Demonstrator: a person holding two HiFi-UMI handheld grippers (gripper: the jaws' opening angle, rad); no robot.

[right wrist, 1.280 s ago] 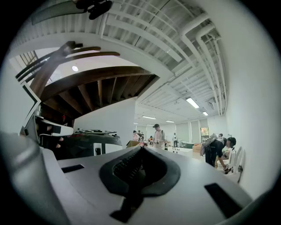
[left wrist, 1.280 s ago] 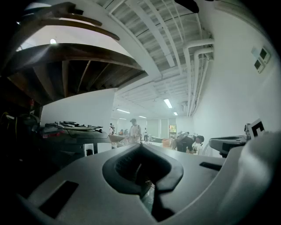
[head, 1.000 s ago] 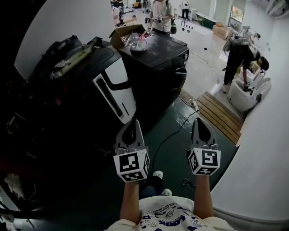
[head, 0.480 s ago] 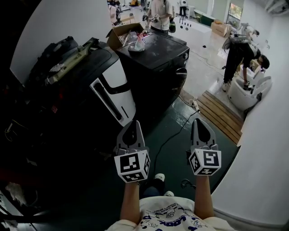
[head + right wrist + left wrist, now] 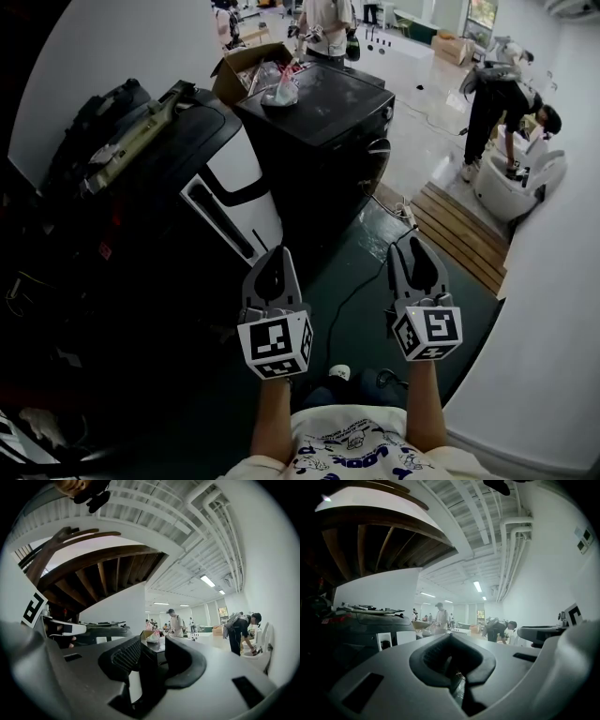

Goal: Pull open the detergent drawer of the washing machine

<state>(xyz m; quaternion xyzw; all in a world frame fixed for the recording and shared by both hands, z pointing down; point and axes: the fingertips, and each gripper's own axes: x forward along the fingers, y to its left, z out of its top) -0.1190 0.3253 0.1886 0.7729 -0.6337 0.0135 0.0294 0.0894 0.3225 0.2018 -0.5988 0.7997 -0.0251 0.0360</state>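
Scene: I steer both grippers, held level, toward a black washing machine [image 5: 323,141] standing at twelve o'clock, well apart from the tips.
Left gripper [image 5: 275,255]: jaws pressed together, nothing between them.
Right gripper [image 5: 413,246]: jaws have just been opening and stand partly spread, pinching nothing; only the distant machine shows through the gap.
Detergent drawer: somewhere on the machine's dark front, I judge, but too dim for me to pick out, so it counts as untouched.
Neighbours: a white-fronted appliance [image 5: 239,192] at eleven o'clock, just beside the machine; a cardboard box [image 5: 246,66] on the machine's top.
Floor: a cable [image 5: 361,281] snakes from between the grippers toward one o'clock.
Risk one: against that black fascia I could close on a seam or the door instead of the drawer lip.
Risk two: drifting left would put the jaws on the white appliance's slot.
Risk three: the cable lies in the walking line and could snag a foot.
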